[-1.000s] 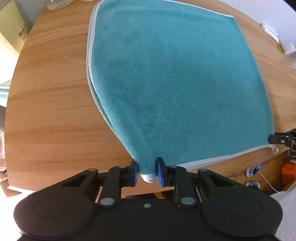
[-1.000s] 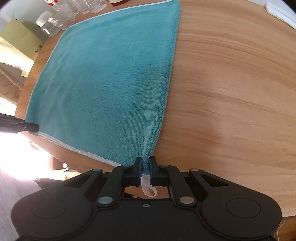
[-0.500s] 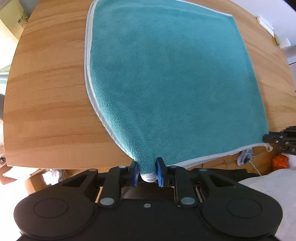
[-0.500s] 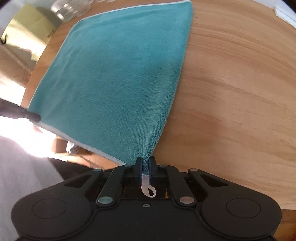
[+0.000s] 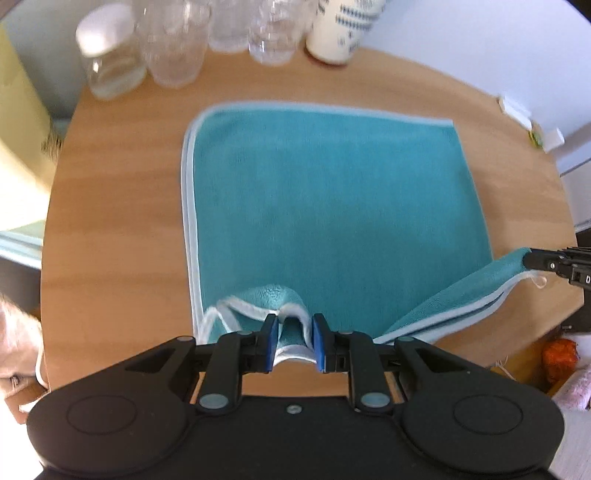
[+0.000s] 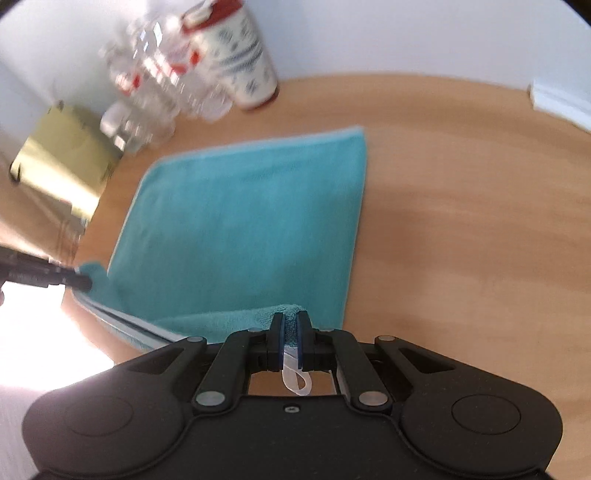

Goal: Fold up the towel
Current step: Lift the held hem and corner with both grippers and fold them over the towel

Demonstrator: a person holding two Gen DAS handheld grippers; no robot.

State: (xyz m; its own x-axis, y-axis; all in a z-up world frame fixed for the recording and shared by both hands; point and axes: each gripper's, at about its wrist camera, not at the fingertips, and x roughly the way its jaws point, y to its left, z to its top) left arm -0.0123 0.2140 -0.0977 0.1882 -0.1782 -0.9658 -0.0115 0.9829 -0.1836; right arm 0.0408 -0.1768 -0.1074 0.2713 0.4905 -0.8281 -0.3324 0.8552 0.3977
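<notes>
At the far left edge of the round wooden table (image 5: pixel 110 206) stood a glass jar with a white lid (image 5: pixel 109 55), and just beside it some clear glasses (image 5: pixel 173 44), blurred in both views. To the right of them, near the wall, was a white cup with a blue pattern (image 5: pixel 341 29). The teal towel (image 5: pixel 332 206) lay in the middle of the table, with a pale border along its left and far edges; the far part was flat on the wood, while the near edge was lifted off the table. The left gripper (image 5: pixel 293 334) was at the near left corner of the towel. Its blue-padded jaws stood a little apart, with the folded corner sitting between them; the cloth touched both pads, but I cannot tell if it was really pinched or only resting there. Further right, the near edge of the towel rose in a slanted band from the table toward the right gripper (image 6: pixel 290 332). In the right wrist view its jaws were nearly closed on the near right corner of the towel, and a small white loop tag (image 6: pixel 297 380) hung down behind them. In the left wrist view the tip of this gripper showed at the right border, over the table edge. On the far right side of the table lay some small white objects (image 5: pixel 517 110), too blurred to name.
</notes>
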